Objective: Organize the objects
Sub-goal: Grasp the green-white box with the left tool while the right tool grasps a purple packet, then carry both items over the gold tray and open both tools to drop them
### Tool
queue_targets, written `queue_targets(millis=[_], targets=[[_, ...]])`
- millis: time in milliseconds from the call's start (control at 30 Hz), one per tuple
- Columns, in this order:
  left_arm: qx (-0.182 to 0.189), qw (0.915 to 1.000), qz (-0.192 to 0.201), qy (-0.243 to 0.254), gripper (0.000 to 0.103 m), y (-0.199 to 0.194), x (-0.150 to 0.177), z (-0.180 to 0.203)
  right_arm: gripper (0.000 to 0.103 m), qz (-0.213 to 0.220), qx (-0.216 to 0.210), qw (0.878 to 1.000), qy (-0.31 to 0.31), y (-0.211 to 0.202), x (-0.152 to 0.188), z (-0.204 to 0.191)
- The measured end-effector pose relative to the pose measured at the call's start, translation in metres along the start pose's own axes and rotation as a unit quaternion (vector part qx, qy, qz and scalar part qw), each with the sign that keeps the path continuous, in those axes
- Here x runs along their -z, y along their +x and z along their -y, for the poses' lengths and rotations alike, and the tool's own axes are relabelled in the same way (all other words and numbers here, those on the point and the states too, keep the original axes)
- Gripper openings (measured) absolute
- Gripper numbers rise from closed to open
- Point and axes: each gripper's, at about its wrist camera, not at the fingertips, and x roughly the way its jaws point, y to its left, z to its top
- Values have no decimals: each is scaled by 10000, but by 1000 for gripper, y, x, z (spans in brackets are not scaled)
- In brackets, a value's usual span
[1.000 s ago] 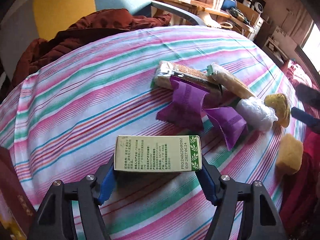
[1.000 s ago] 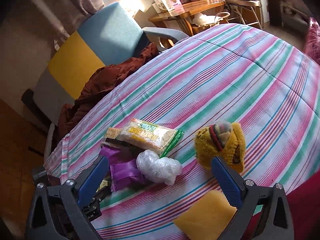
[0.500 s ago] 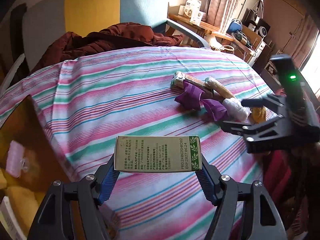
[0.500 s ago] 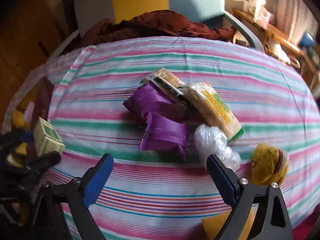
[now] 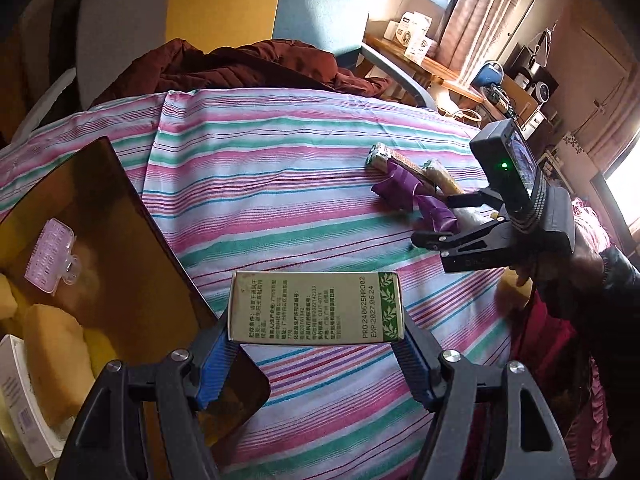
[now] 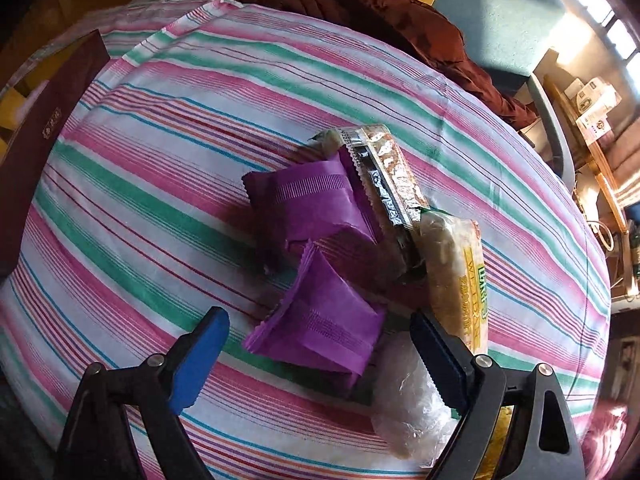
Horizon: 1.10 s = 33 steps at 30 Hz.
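My left gripper (image 5: 316, 344) is shut on a green and beige carton (image 5: 316, 308), held level above the striped cloth beside an open brown box (image 5: 100, 216). My right gripper (image 6: 318, 356) points down over a purple packet (image 6: 320, 328). Its jaws are closing, with the packet between the blue pads (image 6: 200, 352) but touching neither. A second purple packet (image 6: 308, 204), a foil cracker pack (image 6: 384, 176), a yellow-labelled snack pack (image 6: 460, 272) and a wad of clear plastic (image 6: 408, 408) lie close around it. The left wrist view shows the right gripper (image 5: 434, 219) at the right.
The brown box holds yellow sponges (image 5: 52, 360), a pink clip (image 5: 50, 256) and a white carton (image 5: 20, 400). A yellow sponge (image 6: 492, 452) lies by my right finger. A brown jacket (image 5: 240, 68) is heaped on a chair behind the striped table (image 5: 280, 160). A wooden desk (image 5: 432, 68) stands far right.
My left gripper carried the carton left, up beside the brown box. My right gripper rolled, dropped over the purple packets, and its jaws narrowed.
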Motion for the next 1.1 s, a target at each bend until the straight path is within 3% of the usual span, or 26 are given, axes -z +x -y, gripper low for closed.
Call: queue_targets(millis=[33, 67, 100, 333, 600, 767, 1100], targets=[[7, 10000, -6, -3, 73, 0, 1, 1, 87, 43, -48, 10000, 56, -1, 1, 0], [19, 10000, -4, -3, 73, 0, 1, 1, 64, 55, -49, 9999, 115, -2, 2, 1], [31, 10000, 4, 3, 73, -1, 2, 1, 55, 56, 20, 9998, 179, -2, 2, 1], [45, 9999, 110, -41, 73, -11, 10, 1, 54, 87, -254, 9987, 435, -18, 16, -10], [-55, 9991, 401, -155, 73, -34, 21, -11, 31, 527, -423, 9941, 847, -53, 24, -40], [-89, 9979, 592, -235, 73, -53, 30, -23, 30, 462, -212, 9945, 920, -49, 25, -52], [-454, 9897, 1045, -872, 73, -92, 43, -80, 30, 1229, -765, 9829, 1140, -101, 12, -72]])
